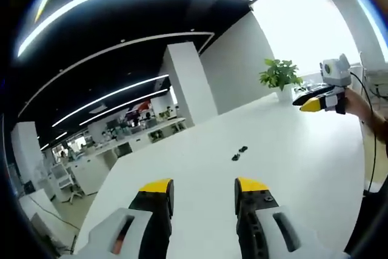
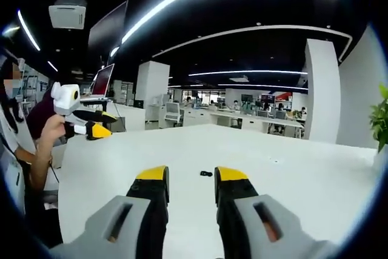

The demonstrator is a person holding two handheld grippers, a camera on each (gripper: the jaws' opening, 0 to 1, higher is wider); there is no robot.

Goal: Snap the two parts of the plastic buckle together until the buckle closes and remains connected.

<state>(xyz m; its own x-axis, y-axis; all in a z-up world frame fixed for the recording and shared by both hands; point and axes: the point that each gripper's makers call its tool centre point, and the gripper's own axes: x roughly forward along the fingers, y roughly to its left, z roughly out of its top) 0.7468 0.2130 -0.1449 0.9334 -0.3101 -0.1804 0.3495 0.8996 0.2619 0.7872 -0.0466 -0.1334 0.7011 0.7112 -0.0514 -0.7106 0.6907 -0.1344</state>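
On the white table (image 1: 291, 144), the two black buckle parts (image 1: 240, 152) lie close together but unjoined, well ahead of both grippers; in the right gripper view they appear as a small dark shape (image 2: 207, 173) between the jaws' line of sight. The left gripper (image 1: 204, 187) hovers above the table with jaws spread wide, holding nothing. The right gripper (image 2: 188, 175) is likewise parted and empty. A potted plant (image 1: 280, 76) stands at the table's far edge. A hand (image 2: 53, 127) grips the left gripper's handle.
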